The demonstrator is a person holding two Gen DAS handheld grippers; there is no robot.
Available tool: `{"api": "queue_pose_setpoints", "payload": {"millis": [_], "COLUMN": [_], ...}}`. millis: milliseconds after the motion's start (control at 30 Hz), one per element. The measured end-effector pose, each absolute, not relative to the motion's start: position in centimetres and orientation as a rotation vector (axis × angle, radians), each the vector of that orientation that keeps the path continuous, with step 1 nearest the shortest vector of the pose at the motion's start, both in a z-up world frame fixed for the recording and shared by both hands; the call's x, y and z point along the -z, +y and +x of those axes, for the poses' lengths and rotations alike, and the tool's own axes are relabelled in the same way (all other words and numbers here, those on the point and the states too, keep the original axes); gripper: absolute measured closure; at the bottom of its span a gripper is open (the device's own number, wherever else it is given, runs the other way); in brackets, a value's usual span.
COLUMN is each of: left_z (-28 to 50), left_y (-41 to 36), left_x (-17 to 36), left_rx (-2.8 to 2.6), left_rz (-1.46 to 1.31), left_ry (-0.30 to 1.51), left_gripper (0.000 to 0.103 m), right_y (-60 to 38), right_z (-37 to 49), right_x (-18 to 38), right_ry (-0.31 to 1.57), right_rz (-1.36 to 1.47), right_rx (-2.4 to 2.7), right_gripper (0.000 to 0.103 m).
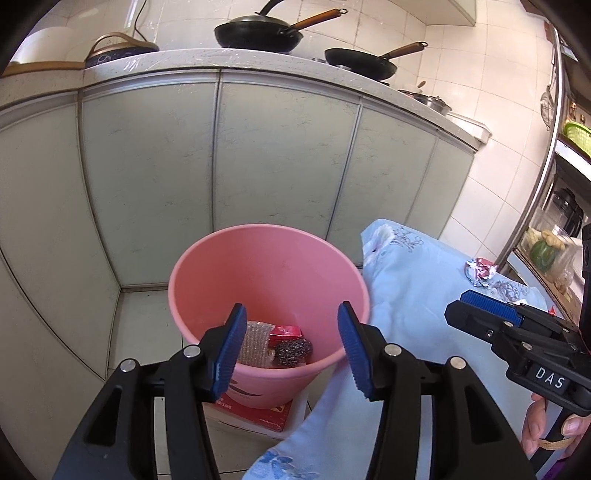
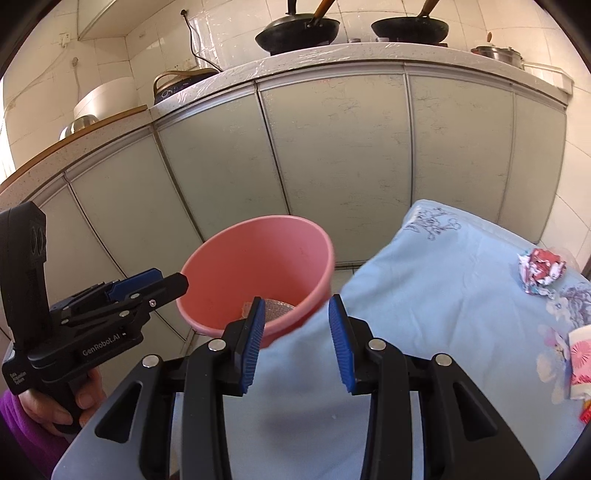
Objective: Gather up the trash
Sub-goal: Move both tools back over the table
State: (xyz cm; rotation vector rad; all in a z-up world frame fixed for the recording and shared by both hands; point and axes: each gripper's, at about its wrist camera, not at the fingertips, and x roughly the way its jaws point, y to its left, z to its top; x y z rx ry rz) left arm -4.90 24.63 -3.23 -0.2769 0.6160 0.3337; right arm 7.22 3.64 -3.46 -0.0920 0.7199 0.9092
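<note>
left gripper point(image 1: 291, 343) gapes empty over the pink bin point(image 1: 207, 258); right gripper point(image 2: 297, 341) part-open, empty, above the blue cloth point(image 2: 443, 295).

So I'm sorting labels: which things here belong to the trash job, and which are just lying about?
Job: round pink plastic bin; crumpled red-and-white wrapper; pink patterned paper scrap.
Lying about: black woks; steel pot; light blue floral cloth.

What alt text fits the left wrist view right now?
Open left tongs hover empty over a pink bin holding bubble wrap, a red packet and a steel scourer; a crumpled wrapper lies on the blue cloth.
</note>
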Motion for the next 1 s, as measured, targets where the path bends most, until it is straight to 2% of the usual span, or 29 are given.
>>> {"api": "queue_pose_setpoints", "payload": {"millis": [600, 733, 1000], "left_z": [-1.8, -0.2, 3.0], "left_y": [17.7, 16.4, 14.5], "left_x": [1.9, 2.0, 2.4], "left_rx": [-0.164, -0.130, -0.074], "left_rz": [-0.215, -0.226, -0.230], "left_ry": [0.647, 0.648, 0.655], "left_gripper": [0.051, 0.051, 0.051], "right_y": [-8.8, -11.9, -17.4], "right_z": [10.0, 11.0, 14.4], "right_x": [4.5, 4.5, 5.4], "right_ry": [0.720, 0.692, 0.704], "right_rz": [0.025, 0.025, 0.054], "right_rx": [-0.655, -0.565, -0.437], "right_gripper": [0.066, 0.060, 0.059]}}
